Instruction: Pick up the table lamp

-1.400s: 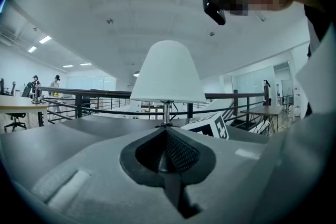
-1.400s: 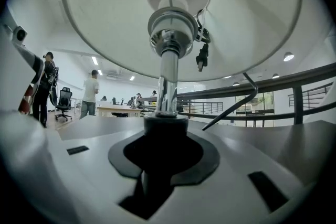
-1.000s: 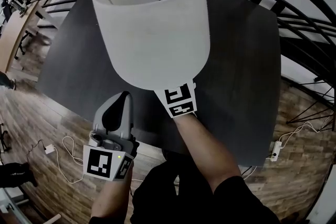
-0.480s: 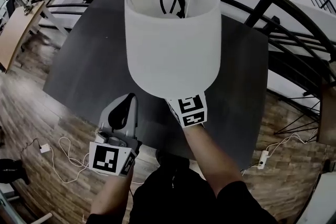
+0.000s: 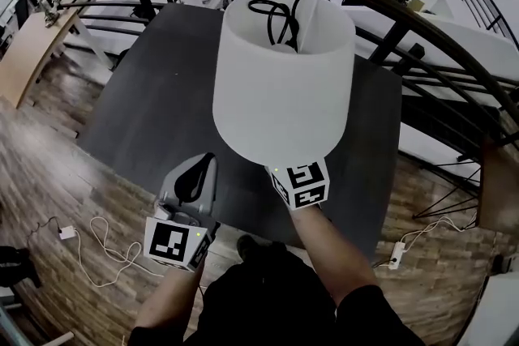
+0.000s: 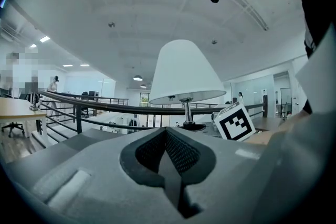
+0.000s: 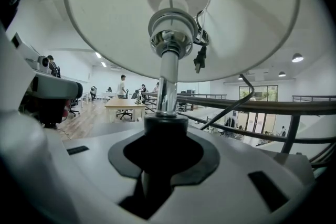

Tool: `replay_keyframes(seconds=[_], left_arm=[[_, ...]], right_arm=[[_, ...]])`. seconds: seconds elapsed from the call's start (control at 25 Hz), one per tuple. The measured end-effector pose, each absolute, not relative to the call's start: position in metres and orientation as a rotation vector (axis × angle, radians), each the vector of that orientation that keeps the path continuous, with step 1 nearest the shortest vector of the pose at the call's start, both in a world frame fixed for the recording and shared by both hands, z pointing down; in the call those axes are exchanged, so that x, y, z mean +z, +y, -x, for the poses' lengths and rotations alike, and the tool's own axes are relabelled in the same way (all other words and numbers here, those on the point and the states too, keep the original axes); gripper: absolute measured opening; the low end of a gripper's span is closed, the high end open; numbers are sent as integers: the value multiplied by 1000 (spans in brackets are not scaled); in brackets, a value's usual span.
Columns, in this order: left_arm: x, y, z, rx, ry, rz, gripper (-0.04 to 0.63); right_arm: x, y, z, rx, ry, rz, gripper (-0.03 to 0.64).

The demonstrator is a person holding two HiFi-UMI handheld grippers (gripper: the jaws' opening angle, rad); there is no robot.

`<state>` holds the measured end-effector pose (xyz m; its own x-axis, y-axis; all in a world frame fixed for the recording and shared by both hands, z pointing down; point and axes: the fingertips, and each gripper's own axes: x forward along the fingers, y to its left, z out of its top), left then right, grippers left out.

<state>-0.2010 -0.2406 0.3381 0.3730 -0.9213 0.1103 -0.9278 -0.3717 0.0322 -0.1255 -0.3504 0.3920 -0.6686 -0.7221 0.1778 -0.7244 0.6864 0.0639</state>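
Observation:
The table lamp has a white shade [image 5: 284, 85] with a black cord [image 5: 276, 12] coiled in its top, and it hangs above the dark table [image 5: 146, 109]. My right gripper [image 7: 163, 160] is shut on the black collar at the foot of the lamp's chrome stem [image 7: 168, 81]. In the head view only its marker cube [image 5: 300, 184] shows below the shade. My left gripper [image 5: 203, 164] is level to the left of the lamp, shut and empty. From the left gripper view the whole lamp [image 6: 186, 73] is ahead and slightly right, beside the right gripper's cube [image 6: 233, 122].
A black curved railing [image 5: 405, 20] runs behind and to the right of the table. On the wooden floor lie a white cable [image 5: 97, 235] at the left and a power strip [image 5: 396, 255] at the right. Desks and people are far off.
Both grippers have risen, and the lamp has gone up with the right one. In the head view the shade has shifted to the right, with more of the table showing below it.

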Motion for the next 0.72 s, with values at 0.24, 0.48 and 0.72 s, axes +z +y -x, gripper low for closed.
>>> replay_keyframes(seconds=[0.24, 0.48, 0.72], left_arm=[[311, -230, 190, 120, -1676, -2557, 5], [290, -225, 167, 122, -1681, -2586, 5], [283, -222, 138, 125, -1672, -2598, 5]], right_arm=[[352, -332, 102, 9, -2710, -1171, 106], [321, -320, 61, -25, -2704, -1183, 106], [299, -310, 11, -53, -2708, -1232, 106]])
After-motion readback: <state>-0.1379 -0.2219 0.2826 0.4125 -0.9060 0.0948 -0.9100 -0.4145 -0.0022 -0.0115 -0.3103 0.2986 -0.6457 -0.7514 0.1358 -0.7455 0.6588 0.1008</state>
